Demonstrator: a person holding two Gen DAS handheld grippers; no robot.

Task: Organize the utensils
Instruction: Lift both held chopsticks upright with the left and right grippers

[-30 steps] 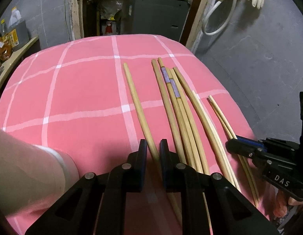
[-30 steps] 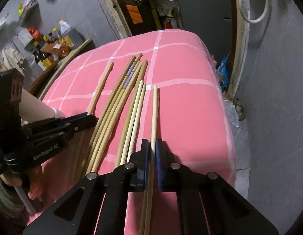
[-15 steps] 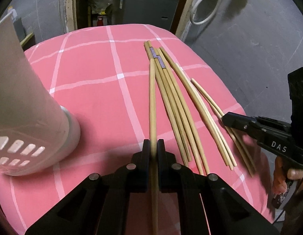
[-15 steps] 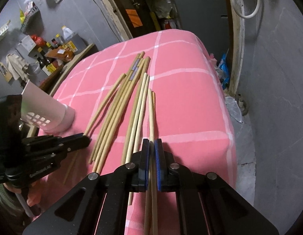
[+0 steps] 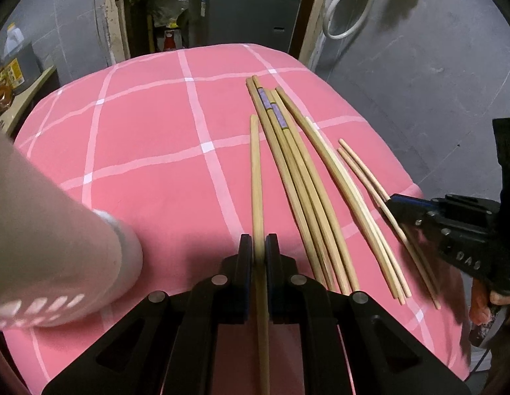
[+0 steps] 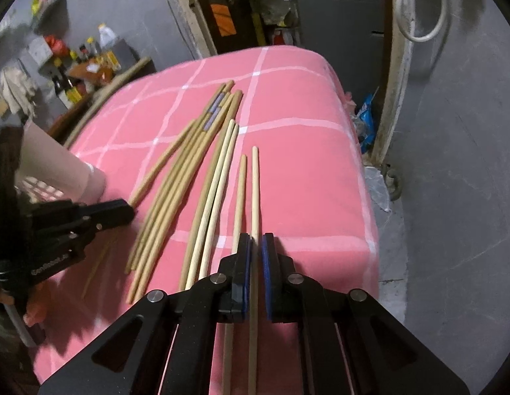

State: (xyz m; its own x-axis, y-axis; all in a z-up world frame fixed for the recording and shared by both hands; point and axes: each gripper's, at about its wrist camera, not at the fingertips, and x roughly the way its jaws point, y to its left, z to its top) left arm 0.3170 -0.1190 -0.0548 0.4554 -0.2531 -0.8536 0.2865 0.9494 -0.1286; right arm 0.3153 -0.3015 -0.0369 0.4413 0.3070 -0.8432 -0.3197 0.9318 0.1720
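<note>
Pictured on a pink checked cloth (image 5: 149,151): chopsticks mid-sort, each gripper clenched on one stick. Left gripper (image 5: 258,247) closed around a single tan chopstick (image 5: 255,171), far end pointing away across the cloth, just left of the darker bundle (image 5: 297,177) with purple bands. Right gripper (image 6: 256,247) clamped on a pale chopstick (image 6: 255,191), its near-twin (image 6: 239,197) lying just beside the left finger and apparently outside the grip, though hard to tell for certain. Two more pale sticks (image 6: 215,184) resting between that pair and the bundle. White perforated holder (image 5: 60,237) lying on its side near the left gripper, opening not clearly visible. Step in hand, judging by the grips: picking sticks off the cloth for stowing. Next move likely calling for a lift clear of the neighbours, then a tip-first feed into the holder, with care against dragging the adjacent stick along.
</note>
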